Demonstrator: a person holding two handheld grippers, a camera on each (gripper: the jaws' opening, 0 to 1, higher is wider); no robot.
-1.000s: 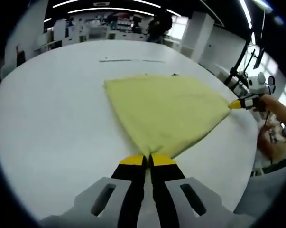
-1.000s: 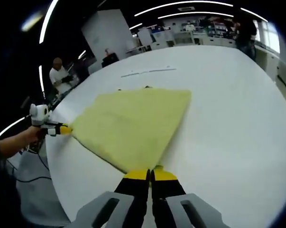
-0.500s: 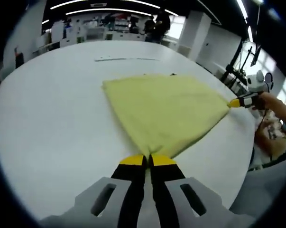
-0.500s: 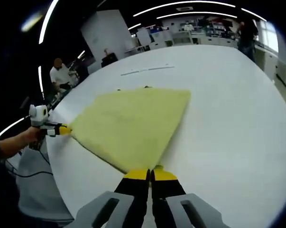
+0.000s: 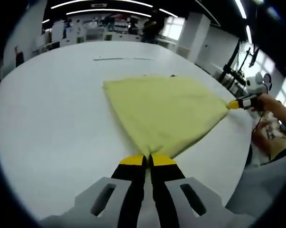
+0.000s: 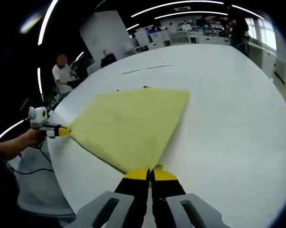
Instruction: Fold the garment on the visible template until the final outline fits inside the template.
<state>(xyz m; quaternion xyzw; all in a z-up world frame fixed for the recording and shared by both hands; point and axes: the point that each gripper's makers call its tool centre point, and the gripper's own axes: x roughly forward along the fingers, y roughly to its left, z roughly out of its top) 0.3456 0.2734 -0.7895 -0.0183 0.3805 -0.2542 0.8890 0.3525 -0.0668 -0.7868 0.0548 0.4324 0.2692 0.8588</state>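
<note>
Stretching between our two tools, the pale yellow fabric garment lies flat on the broad white bench, spread in a roughly triangular outline with its far edge toward the middle of the bench and its two near corners drawn out toward the bench's edge. In the left gripper view, our left hand-held gripper has its yellow-tipped black jaws pressed together on the nearest corner of the garment, and our right hand-held gripper pinches the corner at the right, a hand behind it. In the right gripper view, the right hand-held gripper pinches the garment's near corner with jaws closed on the cloth, while the left hand-held gripper holds the corner at the left, gripped by a hand. Beyond the garment, a thin dark line marks the white bench. A seated person in a white top is off the bench's far left side in the right gripper view.
</note>
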